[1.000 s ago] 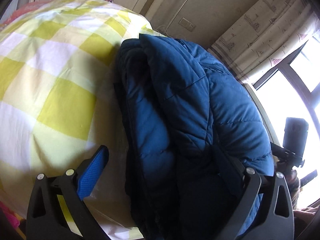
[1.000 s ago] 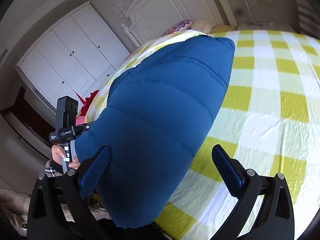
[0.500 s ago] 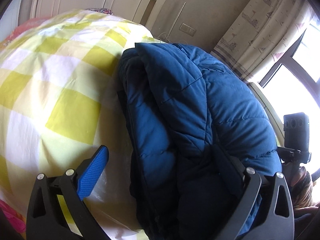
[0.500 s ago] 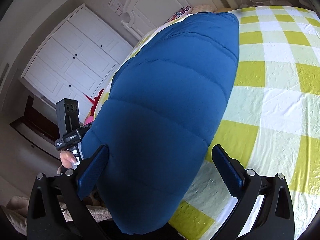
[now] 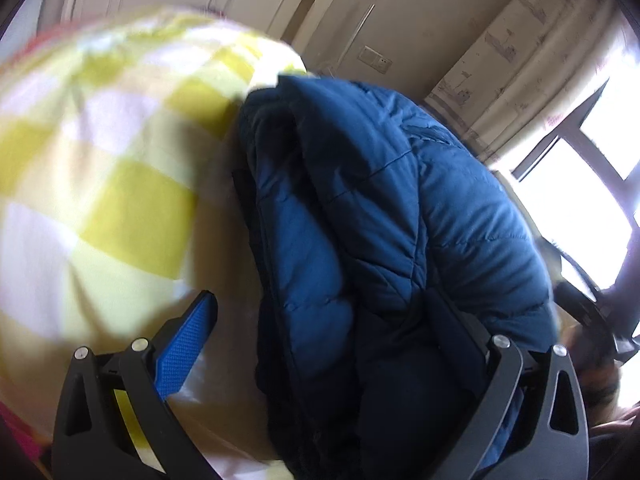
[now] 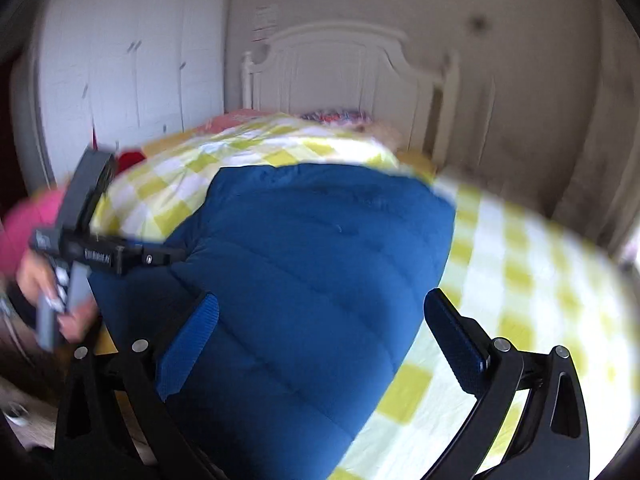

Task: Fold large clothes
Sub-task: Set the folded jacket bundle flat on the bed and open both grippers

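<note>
A blue quilted puffer jacket lies folded in a thick bundle on the yellow-and-white checked bed sheet. My left gripper is open, its jaws wide apart, with the jacket's near edge between the fingers; the right finger is dark against the fabric. In the right wrist view the jacket shows its smooth quilted back. My right gripper is open and empty, jaws wide, just above the jacket's near end. The left gripper's body and the hand holding it show at the left of that view.
A white headboard stands at the far end of the bed, with a white wardrobe to its left. Patterned pillows lie by the headboard. A curtain and bright window are on the jacket's far side.
Both cameras have swung and pulled back, blurring the views; the right wrist view has turned toward the headboard. The jacket stays in place and both grippers stay open.
</note>
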`<action>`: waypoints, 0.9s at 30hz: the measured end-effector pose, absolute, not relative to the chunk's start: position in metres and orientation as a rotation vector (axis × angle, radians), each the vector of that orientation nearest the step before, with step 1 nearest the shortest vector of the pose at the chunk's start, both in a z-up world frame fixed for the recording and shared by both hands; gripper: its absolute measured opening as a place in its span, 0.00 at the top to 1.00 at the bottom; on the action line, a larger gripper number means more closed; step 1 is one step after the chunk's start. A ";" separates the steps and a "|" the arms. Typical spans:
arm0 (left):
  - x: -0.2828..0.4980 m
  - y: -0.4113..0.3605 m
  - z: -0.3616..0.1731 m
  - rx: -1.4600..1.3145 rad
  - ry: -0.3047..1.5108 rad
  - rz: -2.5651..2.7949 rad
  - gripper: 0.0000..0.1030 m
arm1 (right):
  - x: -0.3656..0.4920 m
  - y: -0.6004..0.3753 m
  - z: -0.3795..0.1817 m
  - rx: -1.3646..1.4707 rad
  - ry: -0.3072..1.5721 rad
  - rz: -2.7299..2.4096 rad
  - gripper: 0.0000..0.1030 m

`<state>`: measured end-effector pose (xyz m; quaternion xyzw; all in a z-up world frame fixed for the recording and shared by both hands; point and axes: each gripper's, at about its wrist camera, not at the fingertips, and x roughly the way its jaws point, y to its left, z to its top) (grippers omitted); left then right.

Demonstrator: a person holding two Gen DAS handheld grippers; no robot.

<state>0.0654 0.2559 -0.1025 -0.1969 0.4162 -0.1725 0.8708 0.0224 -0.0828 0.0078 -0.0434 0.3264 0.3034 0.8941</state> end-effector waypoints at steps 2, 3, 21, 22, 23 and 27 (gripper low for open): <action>0.070 0.260 -0.109 -0.454 0.888 -0.401 0.02 | 0.051 -0.115 -0.011 0.163 0.815 0.634 0.05; 0.072 0.260 -0.110 -0.458 0.895 -0.414 0.02 | 0.069 -0.132 -0.028 0.328 0.917 0.679 0.05; 0.173 0.130 -0.072 -0.397 0.834 -0.565 0.58 | 0.127 -0.184 0.005 0.281 0.590 0.669 0.33; 0.196 0.111 -0.070 -0.376 0.838 -0.573 0.58 | 0.137 -0.195 0.004 0.293 0.589 0.645 0.33; 0.212 0.097 -0.070 -0.362 0.843 -0.576 0.58 | 0.150 -0.204 0.002 0.310 0.588 0.611 0.33; 0.266 0.050 -0.084 -0.303 0.860 -0.542 0.54 | 0.202 -0.251 -0.040 0.392 0.710 0.461 0.33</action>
